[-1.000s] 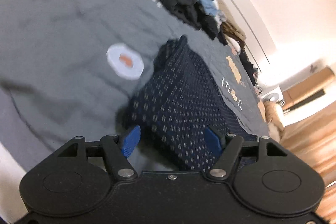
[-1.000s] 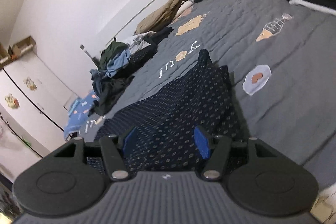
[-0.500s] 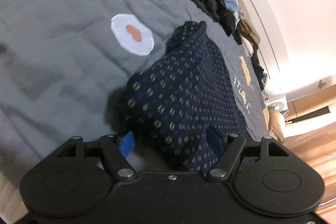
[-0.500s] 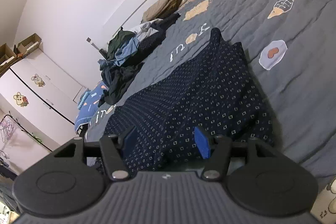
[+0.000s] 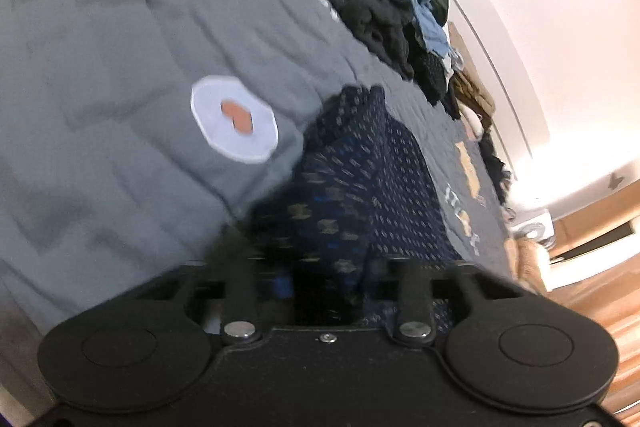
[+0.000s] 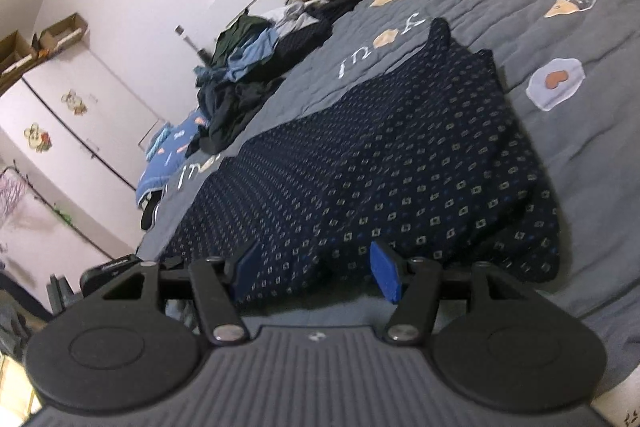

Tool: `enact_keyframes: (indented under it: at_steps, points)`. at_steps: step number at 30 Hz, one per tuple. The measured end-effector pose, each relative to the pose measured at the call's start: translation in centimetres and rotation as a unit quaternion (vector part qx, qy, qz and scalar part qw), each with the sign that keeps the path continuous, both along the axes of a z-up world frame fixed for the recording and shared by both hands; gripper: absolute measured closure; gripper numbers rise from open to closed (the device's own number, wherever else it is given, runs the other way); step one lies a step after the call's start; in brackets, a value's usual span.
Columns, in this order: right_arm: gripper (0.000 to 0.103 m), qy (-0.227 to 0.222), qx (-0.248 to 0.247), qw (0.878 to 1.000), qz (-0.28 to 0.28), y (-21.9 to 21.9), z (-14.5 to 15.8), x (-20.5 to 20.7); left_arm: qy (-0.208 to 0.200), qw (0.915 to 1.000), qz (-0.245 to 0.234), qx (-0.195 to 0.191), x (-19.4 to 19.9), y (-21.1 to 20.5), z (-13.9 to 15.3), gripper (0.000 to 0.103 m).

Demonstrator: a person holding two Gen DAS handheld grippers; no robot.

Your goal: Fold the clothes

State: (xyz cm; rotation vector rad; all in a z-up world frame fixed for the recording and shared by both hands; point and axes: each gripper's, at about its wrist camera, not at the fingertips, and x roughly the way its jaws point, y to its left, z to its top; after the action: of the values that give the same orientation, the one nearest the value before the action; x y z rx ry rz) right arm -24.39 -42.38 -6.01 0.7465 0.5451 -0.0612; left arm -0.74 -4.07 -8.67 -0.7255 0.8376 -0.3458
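1. Left gripper: your jaws are closing on a bunched fold at the near corner of the navy garment. The view is blurred, so you cannot confirm that the pads press the cloth yet.
2. Right gripper: your jaws stand about half open over the near hem of the same garment. Cloth lies just ahead of the blue pads; nothing is held.
3. Handling, judged: the fabric is light, soft and limp. It will sag and slide on itself, so take the near edge at two well-separated points, pinching all layers together.
4. Location: the garment lies spread on the grey quilt, its far end reaching toward the wall, near the egg patch and well apart from the clothes pile.
5. Appearance: dark navy with a small repeating diamond print in pale and blue; partly doubled over, with a raised ridge along the right side.
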Motion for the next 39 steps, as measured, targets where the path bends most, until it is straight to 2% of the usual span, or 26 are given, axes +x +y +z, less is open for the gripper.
enact_keyframes:
  at_steps: [2,4,7,9,11,13,16,17,20,22,25,26,29,33,39]
  points:
    - [0.043,0.007,-0.002,1.000,-0.001,0.0,-0.1,0.1,-0.044,0.9979,-0.003,0.047,-0.6,-0.5,1.3,0.090]
    - [0.043,0.012,0.000,1.000,-0.003,-0.1,-0.2,0.2,-0.088,0.9916,-0.014,0.093,-1.4,-1.3,2.7,0.092]
    - [0.043,0.009,0.002,1.000,-0.005,-0.2,-0.1,0.1,-0.163,0.9690,-0.034,0.182,-3.1,-3.2,4.6,0.093]
    - [0.043,0.008,-0.002,1.000,-0.003,-0.1,0.0,0.0,-0.145,0.9693,-0.040,0.194,-3.2,-3.6,4.5,0.093]
    - [0.043,0.010,-0.004,1.000,-0.002,0.0,0.0,0.0,-0.084,0.9794,-0.047,0.178,-2.2,-3.3,3.4,0.090]
    - [0.043,0.014,-0.005,1.000,-0.004,0.0,0.0,-0.1,-0.031,0.9880,-0.035,0.147,-1.3,-2.3,2.0,0.078]
    - [0.043,0.019,0.001,1.000,-0.012,-0.1,-0.1,-0.6,0.026,0.9960,-0.021,0.083,-0.1,-0.7,0.3,0.066]
    - [0.043,0.019,0.008,1.000,-0.017,-0.1,-0.2,-0.8,0.035,0.9970,-0.018,0.067,0.1,-0.4,0.0,0.066]
    - [0.043,0.018,0.042,0.998,-0.035,-0.2,-1.0,-1.6,0.041,0.9978,-0.015,0.049,0.3,-0.2,-0.2,0.065]
    - [0.043,0.014,0.075,0.996,-0.054,-0.2,-1.8,-2.1,0.034,0.9979,-0.016,0.052,0.2,-0.4,-0.1,0.068]
    - [0.043,-0.012,0.132,0.987,-0.086,-0.5,-2.9,-2.9,0.034,0.9974,-0.015,0.061,0.1,-0.7,-0.1,0.085]
    - [0.043,-0.021,0.147,0.984,-0.098,-0.7,-3.2,-3.2,0.038,0.9977,-0.014,0.054,0.2,-0.5,-0.2,0.087]
    - [0.041,-0.038,0.174,0.974,-0.141,-1.9,-4.0,-3.6,0.041,0.9979,-0.012,0.048,0.3,-0.4,-0.2,0.088]
    - [0.040,-0.038,0.244,0.953,-0.176,-2.8,-5.8,-4.2,0.039,0.9976,-0.015,0.055,0.2,-0.5,-0.1,0.088]
    - [0.037,-0.039,0.281,0.936,-0.209,-3.2,-7.4,-3.5,0.043,0.9972,-0.013,0.061,0.2,-0.7,-0.1,0.088]
